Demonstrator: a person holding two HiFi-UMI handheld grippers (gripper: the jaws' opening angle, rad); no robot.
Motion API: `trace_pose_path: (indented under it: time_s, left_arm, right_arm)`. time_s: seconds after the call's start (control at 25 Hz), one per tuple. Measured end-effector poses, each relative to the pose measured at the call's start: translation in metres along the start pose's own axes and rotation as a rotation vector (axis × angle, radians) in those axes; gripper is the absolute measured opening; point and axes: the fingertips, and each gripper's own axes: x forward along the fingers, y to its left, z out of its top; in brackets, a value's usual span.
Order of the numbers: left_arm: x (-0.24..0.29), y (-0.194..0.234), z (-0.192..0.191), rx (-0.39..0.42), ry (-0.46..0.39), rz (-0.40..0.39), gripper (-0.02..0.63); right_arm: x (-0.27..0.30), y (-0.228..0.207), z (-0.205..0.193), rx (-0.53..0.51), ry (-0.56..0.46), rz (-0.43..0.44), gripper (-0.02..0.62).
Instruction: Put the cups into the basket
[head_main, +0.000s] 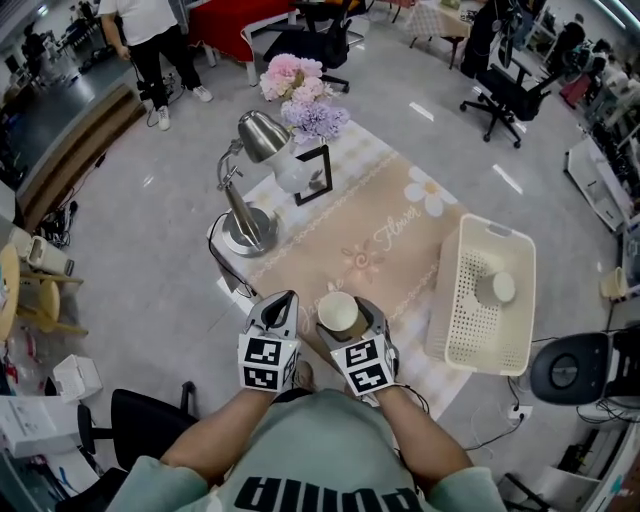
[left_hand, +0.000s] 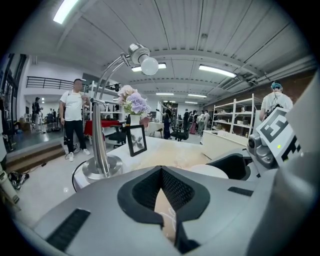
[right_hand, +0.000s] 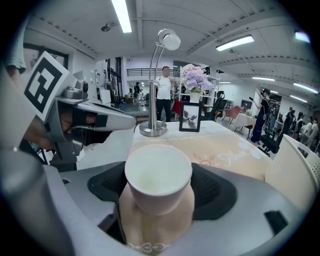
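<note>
The surface (head_main: 400, 240) wears a beige cloth printed with a daisy and script, and everything I place here is told from the basket (head_main: 455, 330). That basket is cream perforated plastic and rests on the end of the surface to my right in the head view. In the right gripper view I catch only its wall at the picture's edge (right_hand: 295, 170).

Across the cloth from the basket, at the opposite end, stands a chrome desk lamp (head_main: 250, 225) on a round base. A bunch of pink and lilac flowers (head_main: 300, 95) sits beyond the lamp, also well apart from the basket. A small black picture frame (head_main: 315, 175) stands between the flowers and the cloth's middle, on the lamp side of the basket.

Both grippers hang over the near edge of the surface, on the lamp side of the basket and apart from it. The right gripper (head_main: 340, 318) is the nearer of the two to the basket. Its fingers are clenched on a white paper cup (right_hand: 158, 175), upright, mouth up, its inside bare. The left gripper (left_hand: 161, 172) sits just beyond it, farther from the basket, its fingers pressed together at the tips with nothing between them.

A second cup (head_main: 495, 289) is inside the basket, near its far end; I cannot tell how it lies.
</note>
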Motion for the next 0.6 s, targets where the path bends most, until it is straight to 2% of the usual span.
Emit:
trace_pose_path:
  time_s: [0.28, 0.6]
  left_arm:
    - [-0.006, -0.014, 0.013, 0.006, -0.026, -0.023, 0.003]
    - [-0.003, -0.049, 0.041, -0.001, -0.063, -0.103, 0.003]
  right_arm:
    - [-0.037, -0.004, 0.028, 0.042, -0.081, -0.026, 0.385]
    - [-0.088, -0.037, 0.045, 0.123, -0.154, -0.133, 0.385]
